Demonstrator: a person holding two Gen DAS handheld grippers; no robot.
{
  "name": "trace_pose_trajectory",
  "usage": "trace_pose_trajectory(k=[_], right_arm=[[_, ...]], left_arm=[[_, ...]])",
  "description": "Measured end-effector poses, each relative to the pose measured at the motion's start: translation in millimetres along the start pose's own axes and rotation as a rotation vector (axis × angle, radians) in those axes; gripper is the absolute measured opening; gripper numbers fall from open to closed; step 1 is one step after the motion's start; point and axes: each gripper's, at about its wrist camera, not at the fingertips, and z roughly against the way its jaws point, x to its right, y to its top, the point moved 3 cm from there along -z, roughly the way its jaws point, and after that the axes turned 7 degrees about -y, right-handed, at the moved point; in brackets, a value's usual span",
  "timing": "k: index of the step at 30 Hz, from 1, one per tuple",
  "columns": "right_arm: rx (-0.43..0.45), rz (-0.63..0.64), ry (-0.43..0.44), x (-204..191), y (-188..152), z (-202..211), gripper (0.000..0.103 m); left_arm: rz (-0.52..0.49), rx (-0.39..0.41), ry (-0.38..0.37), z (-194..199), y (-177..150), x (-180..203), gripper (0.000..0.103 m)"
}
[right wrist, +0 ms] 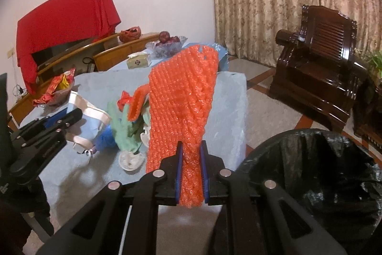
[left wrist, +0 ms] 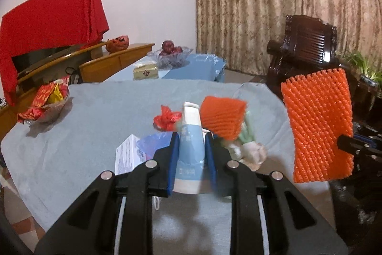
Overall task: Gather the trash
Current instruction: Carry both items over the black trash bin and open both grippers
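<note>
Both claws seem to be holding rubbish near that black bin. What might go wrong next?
The orange foam net is pinched only at its lower end by the right claw, so the floppy upper part could catch the bin rim and spill out. The left claw grips a blue-and-white tube right among the other scraps; lifting it may drag the second orange net or the red wrapper off the table.

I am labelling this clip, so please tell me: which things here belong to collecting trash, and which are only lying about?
Belong to the job:
- orange foam net, held in right hand-held gripper
- blue-white tube, held in left hand-held gripper
- second orange net, red wrapper, green scraps
- lined bin

Lying about:
- snack bowl
- fruit bowl
- tissue box
- armchair
</note>
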Motion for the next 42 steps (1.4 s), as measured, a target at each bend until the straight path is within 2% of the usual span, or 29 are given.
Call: trace_pose_trajectory(k=[9, 18, 26, 32, 42], right_arm=[[0.023, -0.053, -0.08, 39.4, -0.4, 30.0, 0.013], [0.03, -0.13, -0.222, 104.8, -13.5, 61.3, 0.013], [-0.008, -0.19, -0.339, 156.0, -35.3, 69.2, 0.013], [-0.059, -0.236, -0.396, 185.0, -58.2, 63.6, 0.013], [-0.136, -0.276, -0.434, 209.5, -89.7, 56.3, 0.019]], left_arm=[[-0.049, 0.01, -0.15, 15.2, 10.1, 59.5, 0.021], [-0.108, -0.031, -0.322, 2.5, 6.4, 140.8, 0.021], [-0.165, -0.08, -0.456, -19.2, -5.6, 211.1, 0.022], [-0.18, -0.123, -0.523, -37.8, -15.4, 251.2, 0.023], [-0.206, -0.203, -0.574, -57.6, -40.4, 275.2, 0.029]])
